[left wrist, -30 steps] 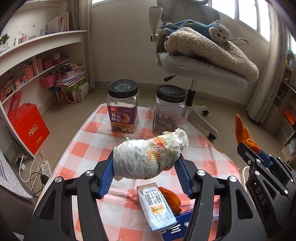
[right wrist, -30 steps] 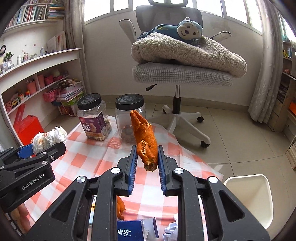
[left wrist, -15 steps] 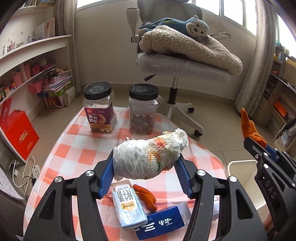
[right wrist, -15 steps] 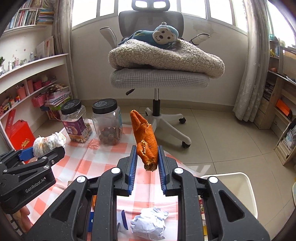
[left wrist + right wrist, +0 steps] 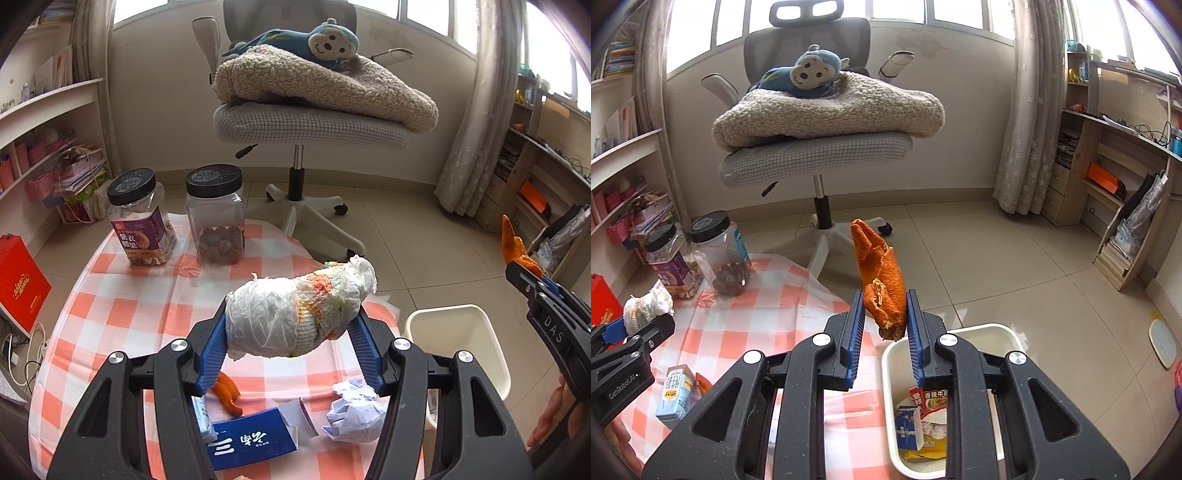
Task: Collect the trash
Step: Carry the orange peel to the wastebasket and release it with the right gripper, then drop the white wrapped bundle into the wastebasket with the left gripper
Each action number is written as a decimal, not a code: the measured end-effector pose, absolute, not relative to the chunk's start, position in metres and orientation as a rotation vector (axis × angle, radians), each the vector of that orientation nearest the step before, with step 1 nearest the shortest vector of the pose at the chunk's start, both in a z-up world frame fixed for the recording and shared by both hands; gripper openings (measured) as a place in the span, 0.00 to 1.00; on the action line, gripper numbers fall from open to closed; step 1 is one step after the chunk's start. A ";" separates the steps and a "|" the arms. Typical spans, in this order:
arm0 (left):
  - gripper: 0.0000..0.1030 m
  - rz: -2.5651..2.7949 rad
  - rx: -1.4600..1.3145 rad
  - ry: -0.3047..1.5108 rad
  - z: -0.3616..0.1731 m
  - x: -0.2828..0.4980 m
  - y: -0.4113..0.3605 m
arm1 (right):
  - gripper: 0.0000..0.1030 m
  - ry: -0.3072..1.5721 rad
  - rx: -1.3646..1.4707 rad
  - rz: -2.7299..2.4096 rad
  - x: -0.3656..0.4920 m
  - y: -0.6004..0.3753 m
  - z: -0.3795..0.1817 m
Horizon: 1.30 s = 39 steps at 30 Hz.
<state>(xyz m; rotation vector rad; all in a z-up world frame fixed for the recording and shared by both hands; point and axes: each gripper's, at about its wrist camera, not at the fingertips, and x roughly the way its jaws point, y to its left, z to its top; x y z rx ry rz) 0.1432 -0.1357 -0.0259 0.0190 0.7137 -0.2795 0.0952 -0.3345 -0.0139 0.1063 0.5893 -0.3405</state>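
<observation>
Only the right wrist view shows wrappers point(image 5: 925, 417) inside the bin point(image 5: 1004, 332).

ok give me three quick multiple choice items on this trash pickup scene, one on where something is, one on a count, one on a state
1. Where is the white bin?
A. on the chair
B. on the floor beside the checked table
C. on the shelf

2. How many black-lidded jars stand on the table?
A. one
B. two
C. four

3. What is the right gripper doing?
A. standing open and empty
B. shut on an orange peel
C. shut on a milk carton

Answers:
1 B, the bin sits low against the table's edge on the tiled floor.
2 B, a labelled jar and a clear jar stand side by side.
3 B, the peel sticks up from between the blue pads, while the left gripper holds a wad of tissue.
</observation>
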 end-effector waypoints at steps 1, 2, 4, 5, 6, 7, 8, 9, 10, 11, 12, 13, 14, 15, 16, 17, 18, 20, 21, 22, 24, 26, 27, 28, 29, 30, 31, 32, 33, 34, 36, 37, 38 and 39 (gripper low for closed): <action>0.57 -0.289 0.025 0.715 -0.027 0.142 -0.141 | 0.21 0.593 0.115 -0.359 0.093 -0.343 -0.015; 0.57 -0.297 0.031 0.716 -0.028 0.140 -0.147 | 0.21 0.597 0.126 -0.375 0.091 -0.351 -0.015; 0.57 -0.314 0.045 0.720 -0.030 0.136 -0.157 | 0.24 0.607 0.149 -0.408 0.087 -0.367 -0.017; 0.57 -0.324 0.050 0.722 -0.032 0.134 -0.162 | 0.25 0.608 0.160 -0.428 0.085 -0.374 -0.018; 0.57 -0.332 0.055 0.726 -0.033 0.133 -0.167 | 0.32 0.609 0.170 -0.444 0.082 -0.381 -0.018; 0.57 -0.340 0.059 0.731 -0.035 0.131 -0.172 | 0.42 0.608 0.182 -0.463 0.079 -0.388 -0.019; 0.57 -0.349 0.064 0.739 -0.037 0.130 -0.177 | 0.45 0.605 0.195 -0.479 0.077 -0.395 -0.019; 0.57 -0.358 0.068 0.746 -0.039 0.129 -0.182 | 0.53 0.605 0.205 -0.495 0.075 -0.402 -0.018; 0.57 -0.367 0.074 0.753 -0.042 0.127 -0.186 | 0.64 0.605 0.214 -0.513 0.071 -0.408 -0.018; 0.57 -0.374 0.081 0.759 -0.044 0.126 -0.191 | 0.69 0.601 0.224 -0.532 0.069 -0.414 -0.018; 0.57 -0.380 0.086 0.763 -0.046 0.124 -0.196 | 0.77 0.594 0.233 -0.556 0.065 -0.419 -0.018; 0.57 -0.388 0.089 0.766 -0.047 0.123 -0.201 | 0.84 0.586 0.238 -0.578 0.060 -0.425 -0.018; 0.57 -0.397 0.090 0.770 -0.048 0.120 -0.206 | 0.86 0.580 0.240 -0.596 0.057 -0.429 -0.017; 0.57 -0.410 0.090 0.777 -0.049 0.119 -0.212 | 0.90 0.575 0.241 -0.615 0.054 -0.434 -0.016; 0.57 -0.424 0.093 0.786 -0.051 0.117 -0.218 | 0.92 0.567 0.246 -0.636 0.050 -0.439 -0.015; 0.57 -0.438 0.097 0.797 -0.053 0.115 -0.226 | 0.92 0.560 0.255 -0.655 0.046 -0.445 -0.014; 0.57 -0.454 0.101 0.810 -0.055 0.113 -0.234 | 0.93 0.557 0.269 -0.672 0.042 -0.451 -0.013; 0.57 -0.489 0.119 0.835 -0.061 0.109 -0.252 | 0.93 0.551 0.306 -0.698 0.036 -0.465 -0.010; 0.57 -0.505 0.131 0.844 -0.064 0.106 -0.262 | 0.93 0.545 0.324 -0.713 0.032 -0.471 -0.009; 0.57 -0.517 0.140 0.852 -0.067 0.104 -0.272 | 0.93 0.541 0.338 -0.726 0.029 -0.476 -0.008; 0.58 -0.546 0.152 0.875 -0.072 0.101 -0.292 | 0.93 0.534 0.359 -0.749 0.023 -0.486 -0.006; 0.58 -0.570 0.164 0.894 -0.075 0.098 -0.311 | 0.93 0.521 0.382 -0.769 0.018 -0.494 -0.004; 0.58 -0.581 0.168 0.900 -0.076 0.097 -0.320 | 0.93 0.517 0.387 -0.777 0.015 -0.497 -0.004; 0.58 -0.590 0.169 0.906 -0.077 0.096 -0.328 | 0.93 0.513 0.388 -0.788 0.012 -0.500 -0.003; 0.58 -0.599 0.166 0.915 -0.078 0.097 -0.335 | 0.93 0.510 0.385 -0.797 0.011 -0.502 -0.002; 0.59 -0.605 0.160 0.926 -0.079 0.098 -0.343 | 0.93 0.506 0.383 -0.805 0.009 -0.505 -0.002; 0.60 -0.619 0.149 0.942 -0.080 0.099 -0.350 | 0.93 0.502 0.382 -0.813 0.007 -0.507 -0.001; 0.61 -0.636 0.137 0.960 -0.082 0.100 -0.357 | 0.93 0.499 0.382 -0.818 0.005 -0.508 -0.001; 0.65 -0.650 0.131 0.978 -0.084 0.102 -0.362 | 0.93 0.498 0.383 -0.820 0.004 -0.510 -0.001; 0.69 -0.660 0.132 0.994 -0.086 0.103 -0.367 | 0.93 0.498 0.386 -0.823 0.003 -0.511 -0.001; 0.74 -0.670 0.133 1.006 -0.087 0.105 -0.372 | 0.93 0.496 0.390 -0.826 0.001 -0.514 -0.001; 0.74 -0.670 0.132 1.002 -0.086 0.104 -0.372 | 0.93 0.494 0.389 -0.827 0.000 -0.514 -0.001; 0.75 -0.672 0.134 0.994 -0.084 0.104 -0.370 | 0.93 0.491 0.384 -0.827 -0.001 -0.513 0.000; 0.75 -0.677 0.139 0.983 -0.082 0.104 -0.367 | 0.93 0.490 0.375 -0.827 -0.001 -0.511 0.000</action>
